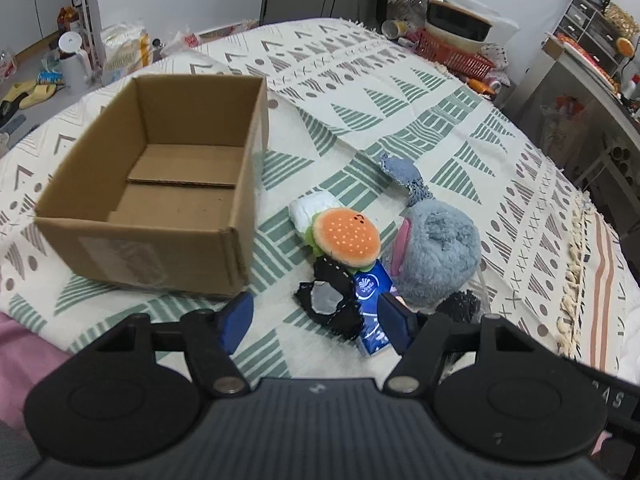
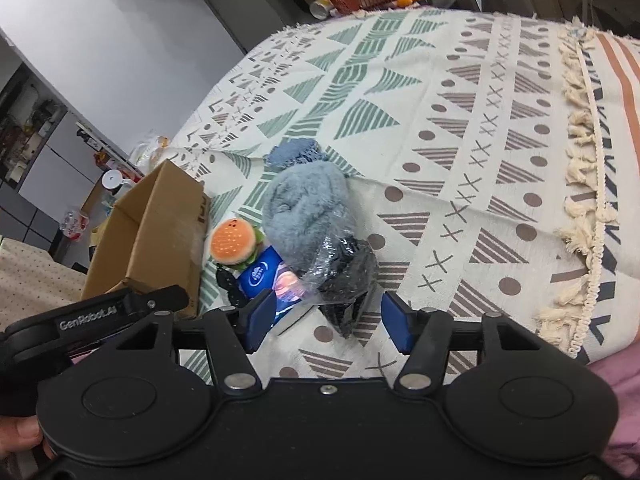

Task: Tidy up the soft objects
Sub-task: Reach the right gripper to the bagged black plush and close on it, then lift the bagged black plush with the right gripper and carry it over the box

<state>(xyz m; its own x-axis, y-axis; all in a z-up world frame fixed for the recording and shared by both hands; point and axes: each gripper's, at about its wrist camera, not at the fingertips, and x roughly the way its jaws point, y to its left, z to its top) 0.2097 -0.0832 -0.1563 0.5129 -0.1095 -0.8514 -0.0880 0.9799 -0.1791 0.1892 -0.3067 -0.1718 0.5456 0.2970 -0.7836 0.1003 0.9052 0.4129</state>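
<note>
An empty open cardboard box [image 1: 160,184] stands on the patterned cloth, also in the right wrist view [image 2: 152,232]. Right of it lies a pile: a hamburger plush [image 1: 346,238] [image 2: 234,242], a fluffy grey-blue plush [image 1: 436,252] [image 2: 308,208], a blue tissue pack [image 1: 370,308] [image 2: 260,276], a black-and-grey cloth piece [image 1: 332,300], a white folded item [image 1: 310,208] and a black item in clear plastic [image 2: 344,280]. My left gripper [image 1: 316,324] is open, its jaws around the black cloth and tissue pack. My right gripper [image 2: 328,320] is open around the plastic-wrapped item.
The cloth-covered surface [image 1: 400,92] ends at a tasselled fringe [image 2: 580,200] on the right. A red basket [image 1: 452,54] with bowls and bottles stands at the far edge. Shelves and floor clutter lie beyond. The left gripper's body [image 2: 92,312] shows in the right wrist view.
</note>
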